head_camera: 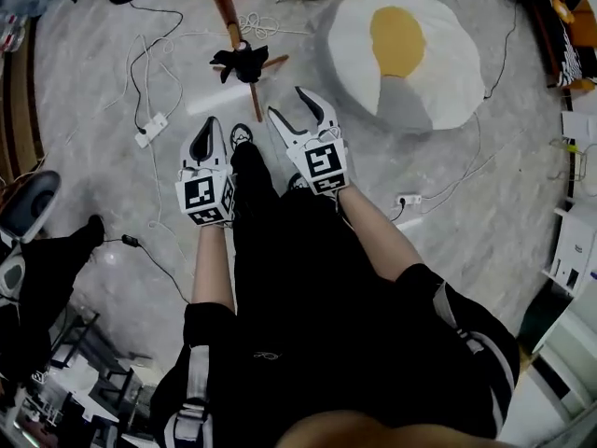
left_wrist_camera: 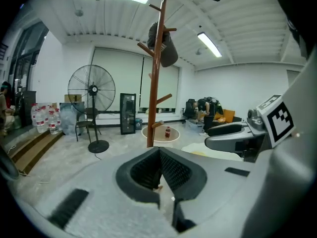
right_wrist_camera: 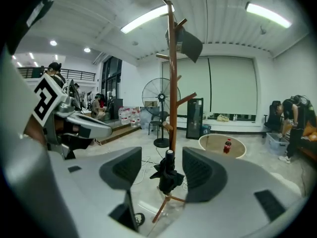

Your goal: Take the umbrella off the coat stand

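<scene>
The brown wooden coat stand (head_camera: pixel 224 7) rises from the floor ahead of me. A folded black umbrella (head_camera: pixel 241 62) hangs low on it, near its feet. My right gripper (head_camera: pixel 298 110) is open and points at the umbrella from a short way off. In the right gripper view the umbrella (right_wrist_camera: pixel 168 175) shows in the gap between the apart pads (right_wrist_camera: pixel 198 170), untouched, with the stand (right_wrist_camera: pixel 172 83) behind. My left gripper (head_camera: pixel 207 143) is beside the right one, shut and empty. In its own view the left gripper (left_wrist_camera: pixel 159 150) faces the stand (left_wrist_camera: pixel 156 83), where a grey item (left_wrist_camera: pixel 166 46) hangs high up.
A fried-egg-shaped rug (head_camera: pixel 406 49) lies to the right of the stand. A power strip (head_camera: pixel 149 129) and loose cables cross the floor at the left. A standing fan (left_wrist_camera: pixel 91 90), a round tray with a red bottle (right_wrist_camera: pixel 227 145) and people are at the back.
</scene>
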